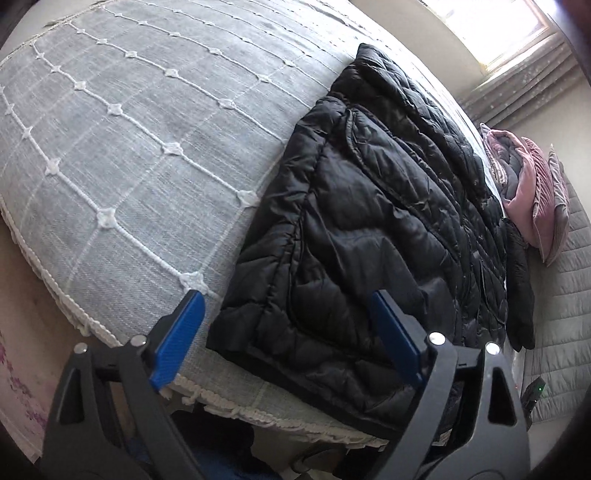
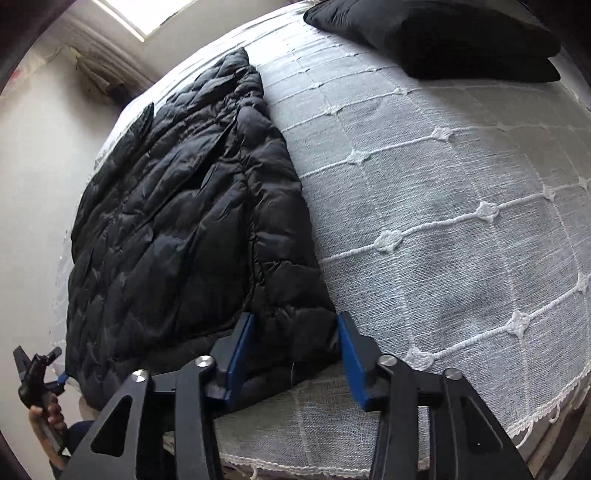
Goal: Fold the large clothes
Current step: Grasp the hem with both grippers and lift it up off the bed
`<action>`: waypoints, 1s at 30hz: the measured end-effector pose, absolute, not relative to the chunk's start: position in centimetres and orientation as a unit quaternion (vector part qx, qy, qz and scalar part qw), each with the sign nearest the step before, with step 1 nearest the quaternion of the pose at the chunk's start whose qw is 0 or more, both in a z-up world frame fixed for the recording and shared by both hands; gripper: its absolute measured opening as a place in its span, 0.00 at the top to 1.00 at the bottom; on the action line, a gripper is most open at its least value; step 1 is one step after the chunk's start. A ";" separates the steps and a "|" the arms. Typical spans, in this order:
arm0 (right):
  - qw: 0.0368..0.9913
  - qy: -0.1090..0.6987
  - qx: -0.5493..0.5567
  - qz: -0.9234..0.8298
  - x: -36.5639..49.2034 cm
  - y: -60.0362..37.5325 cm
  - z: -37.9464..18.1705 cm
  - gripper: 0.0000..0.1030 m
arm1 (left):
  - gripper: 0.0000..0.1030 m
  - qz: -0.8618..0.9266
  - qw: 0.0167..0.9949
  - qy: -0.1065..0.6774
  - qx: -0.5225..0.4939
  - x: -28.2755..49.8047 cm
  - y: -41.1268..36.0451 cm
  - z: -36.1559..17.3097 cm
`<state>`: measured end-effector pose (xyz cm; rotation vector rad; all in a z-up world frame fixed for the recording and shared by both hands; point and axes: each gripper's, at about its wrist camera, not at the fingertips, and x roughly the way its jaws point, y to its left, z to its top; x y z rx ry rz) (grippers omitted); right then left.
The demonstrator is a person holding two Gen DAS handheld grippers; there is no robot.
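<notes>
A black quilted puffer jacket (image 1: pixel 376 221) lies flat on a bed with a grey bedspread (image 1: pixel 129 147). My left gripper (image 1: pixel 291 339) is open, its blue fingers straddling the jacket's near corner at the bed's edge, not closed on it. In the right wrist view the jacket (image 2: pixel 184 229) lies to the left on the bedspread (image 2: pixel 443 221). My right gripper (image 2: pixel 295 354) is open, its fingers on either side of the jacket's other near corner. The left gripper (image 2: pixel 61 378), held in a hand, shows at the lower left.
Folded pink and grey bedding (image 1: pixel 528 192) sits beyond the jacket's far side. A black folded garment or pillow (image 2: pixel 443 40) lies at the far end of the bed. A window (image 1: pixel 495 26) and curtain are behind. A second quilted grey surface (image 1: pixel 565 314) is at the right.
</notes>
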<state>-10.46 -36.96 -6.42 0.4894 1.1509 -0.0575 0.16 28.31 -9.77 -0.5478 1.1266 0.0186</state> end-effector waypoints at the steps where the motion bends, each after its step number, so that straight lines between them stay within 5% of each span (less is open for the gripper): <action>1: 0.811 0.539 0.228 -0.019 -10.3 -36.7 -6.4 0.81 | 0.14 0.009 0.809 0.531 -0.251 0.3 28.2 -9.9; 2: 0.812 0.538 0.228 -0.010 -10.2 -36.4 -6.4 0.90 | 0.17 0.005 0.806 0.539 -0.245 0.5 28.0 -10.2; 6: 0.821 0.526 0.222 -0.009 -10.0 -35.8 -6.0 0.95 | 0.44 0.002 0.793 0.567 -0.224 1.2 27.4 -11.3; 10: 0.829 0.490 0.270 -0.005 -10.7 -37.2 -5.2 0.96 | 0.83 -0.012 0.797 0.567 -0.207 1.1 26.8 -11.0; 30: 0.873 0.267 0.385 0.140 -28.2 -40.3 4.2 0.97 | 0.91 -0.147 0.855 0.430 -0.251 -17.0 27.9 2.5</action>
